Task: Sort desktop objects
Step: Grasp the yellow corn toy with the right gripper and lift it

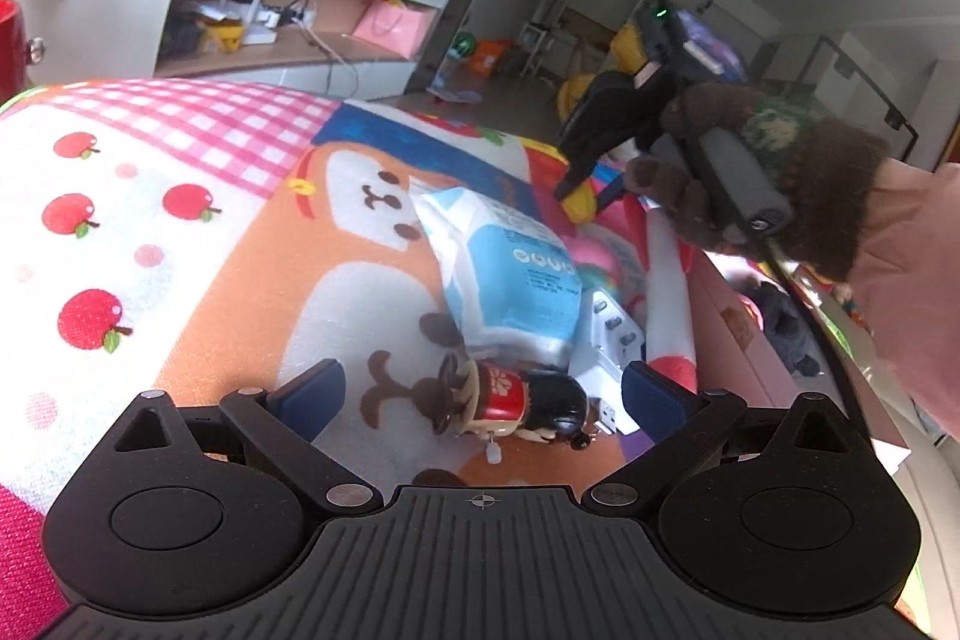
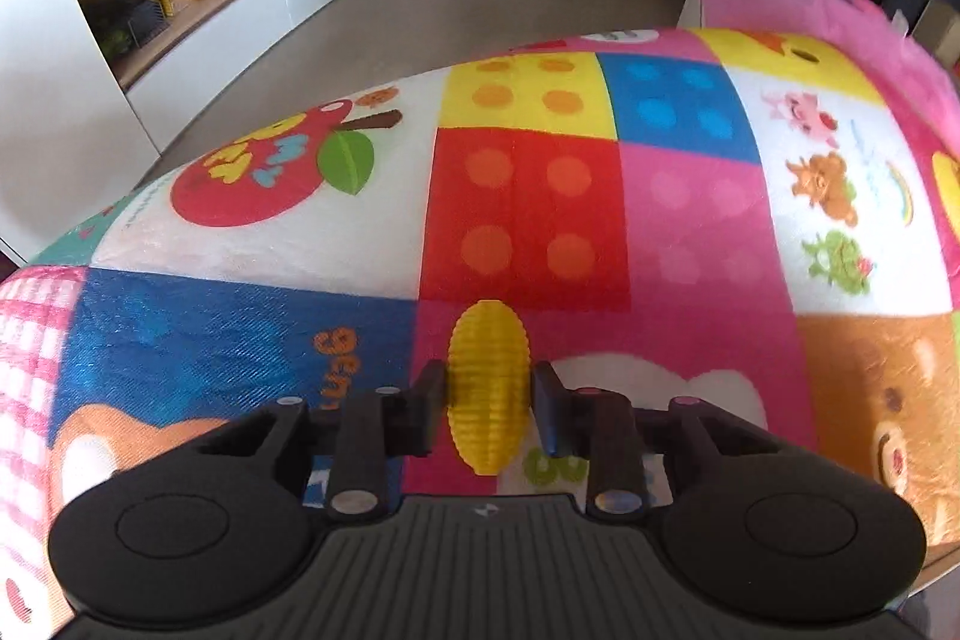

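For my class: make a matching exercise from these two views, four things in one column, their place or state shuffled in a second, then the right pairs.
1. yellow ribbed object
2. toy figure
3. blue-and-white packet
4. left gripper

A. lying between wide-open fingers
B. jaws wide apart
C. clamped by the right gripper
D. lying on the blanket beyond the figure

Pairs: 1-C, 2-A, 3-D, 4-B

No lettering on the blue packet (image 1: 510, 274) is legible.

A yellow ribbed toy (image 2: 487, 388) lies over a patchwork blanket (image 2: 690, 220) of pink, red, blue and white.
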